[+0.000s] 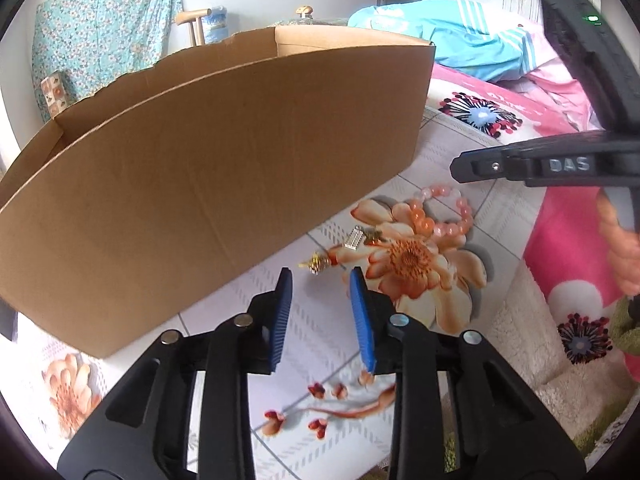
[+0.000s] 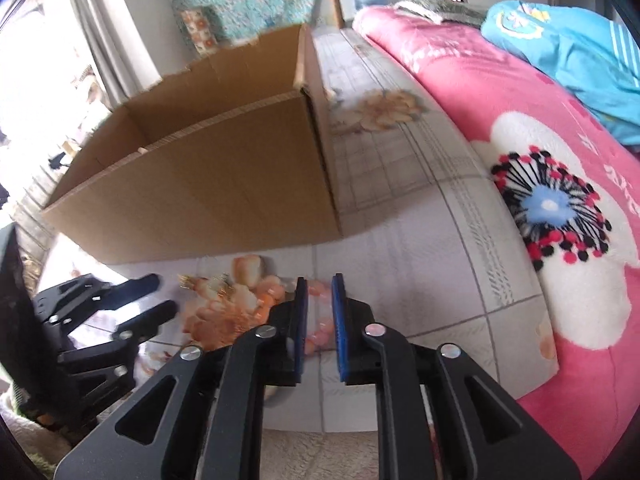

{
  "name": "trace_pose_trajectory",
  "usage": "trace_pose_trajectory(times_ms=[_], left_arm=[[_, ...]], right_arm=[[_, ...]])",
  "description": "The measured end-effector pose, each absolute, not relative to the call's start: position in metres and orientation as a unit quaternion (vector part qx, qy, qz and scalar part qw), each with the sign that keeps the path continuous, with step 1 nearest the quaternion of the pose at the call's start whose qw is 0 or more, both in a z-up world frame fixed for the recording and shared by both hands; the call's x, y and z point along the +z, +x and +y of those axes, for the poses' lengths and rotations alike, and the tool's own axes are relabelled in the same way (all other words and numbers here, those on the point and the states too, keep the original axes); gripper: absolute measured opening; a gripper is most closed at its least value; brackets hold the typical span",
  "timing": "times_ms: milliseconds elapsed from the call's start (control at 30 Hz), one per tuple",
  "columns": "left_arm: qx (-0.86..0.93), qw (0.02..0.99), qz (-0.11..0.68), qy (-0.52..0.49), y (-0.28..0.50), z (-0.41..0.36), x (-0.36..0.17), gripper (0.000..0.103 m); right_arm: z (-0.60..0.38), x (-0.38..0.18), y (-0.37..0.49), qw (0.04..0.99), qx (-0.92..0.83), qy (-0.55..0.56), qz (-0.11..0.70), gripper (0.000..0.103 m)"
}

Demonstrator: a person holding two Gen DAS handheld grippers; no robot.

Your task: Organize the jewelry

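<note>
A pink bead bracelet (image 1: 448, 212) lies on the floral bedsheet right of an open cardboard box (image 1: 192, 184). A gold earring (image 1: 316, 263) and a silver hair clip (image 1: 355, 238) lie nearer the box. My left gripper (image 1: 320, 280) is open and empty, just in front of the earring. My right gripper (image 2: 319, 284) is open, low over the bracelet (image 2: 320, 334), whose beads show between the blue pads. It is also in the left wrist view (image 1: 464, 168), above the bracelet. The box also shows in the right wrist view (image 2: 208, 184), with the earrings (image 2: 208, 282) in front.
A pink flowered quilt (image 2: 540, 184) is bunched along the right side. Blue clothing (image 1: 472, 48) lies on it at the back. A fluffy cream blanket (image 1: 520, 340) lies at the front edge. The left gripper appears at the left in the right wrist view (image 2: 160, 296).
</note>
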State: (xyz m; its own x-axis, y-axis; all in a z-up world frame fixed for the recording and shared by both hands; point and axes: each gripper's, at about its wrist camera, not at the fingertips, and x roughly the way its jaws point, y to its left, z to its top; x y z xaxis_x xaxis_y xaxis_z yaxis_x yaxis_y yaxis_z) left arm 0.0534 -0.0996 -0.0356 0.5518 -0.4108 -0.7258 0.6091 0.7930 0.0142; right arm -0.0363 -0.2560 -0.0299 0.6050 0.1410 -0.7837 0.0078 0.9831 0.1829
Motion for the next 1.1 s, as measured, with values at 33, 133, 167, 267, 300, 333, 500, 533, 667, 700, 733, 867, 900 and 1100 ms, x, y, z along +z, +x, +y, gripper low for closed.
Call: trace_pose_trajectory(times_ms=[33,133,167,267,300,333,500,533,667,700,733,867,900,1100], left_arm=[[-0.292,0.870,0.372,0.138,0.055,-0.102,-0.036,0.024],[-0.288,0.870,0.373,0.146,0.060,-0.107,-0.036,0.022],[-0.286,0.870,0.374,0.147,0.061,-0.108,-0.036,0.022],[-0.283,0.867,0.385,0.145,0.066,-0.110,-0.038,0.021],[-0.282,0.865,0.389,0.144,0.068,-0.111,-0.039,0.021],[-0.282,0.864,0.391,0.144,0.068,-0.111,-0.041,0.021],[-0.286,0.866,0.383,0.144,0.069,-0.111,-0.041,0.012],[-0.287,0.866,0.382,0.146,0.069,-0.111,-0.041,0.006],[-0.292,0.866,0.375,0.155,0.068,-0.110,-0.042,0.002],[-0.293,0.866,0.374,0.155,0.068,-0.110,-0.042,0.002],[-0.294,0.866,0.374,0.155,0.067,-0.109,-0.042,0.001],[-0.294,0.866,0.375,0.153,0.066,-0.105,-0.042,0.001],[-0.294,0.866,0.375,0.154,0.066,-0.104,-0.042,0.001],[-0.286,0.867,0.380,0.145,0.062,-0.091,-0.042,0.001]], right_arm=[[-0.255,-0.029,-0.037,0.894,0.048,0.088,0.437,0.019],[-0.251,-0.029,-0.036,0.894,0.071,0.097,0.431,0.019],[-0.248,-0.030,-0.036,0.894,0.079,0.099,0.430,0.019],[-0.242,-0.033,-0.035,0.891,0.096,0.110,0.429,0.019],[-0.241,-0.035,-0.033,0.891,0.099,0.110,0.429,0.019],[-0.240,-0.036,-0.032,0.891,0.101,0.110,0.430,0.019],[-0.235,-0.039,-0.029,0.889,0.111,0.110,0.431,0.019],[-0.234,-0.038,-0.029,0.889,0.113,0.110,0.430,0.019],[-0.228,-0.038,-0.030,0.888,0.121,0.106,0.432,0.019],[-0.226,-0.038,-0.029,0.887,0.125,0.103,0.433,0.019],[-0.223,-0.038,-0.029,0.886,0.129,0.099,0.433,0.019],[-0.211,-0.039,-0.025,0.884,0.139,0.073,0.441,0.019],[-0.208,-0.040,-0.024,0.882,0.142,0.065,0.444,0.019],[-0.190,-0.043,-0.016,0.878,0.146,0.015,0.455,0.023]])
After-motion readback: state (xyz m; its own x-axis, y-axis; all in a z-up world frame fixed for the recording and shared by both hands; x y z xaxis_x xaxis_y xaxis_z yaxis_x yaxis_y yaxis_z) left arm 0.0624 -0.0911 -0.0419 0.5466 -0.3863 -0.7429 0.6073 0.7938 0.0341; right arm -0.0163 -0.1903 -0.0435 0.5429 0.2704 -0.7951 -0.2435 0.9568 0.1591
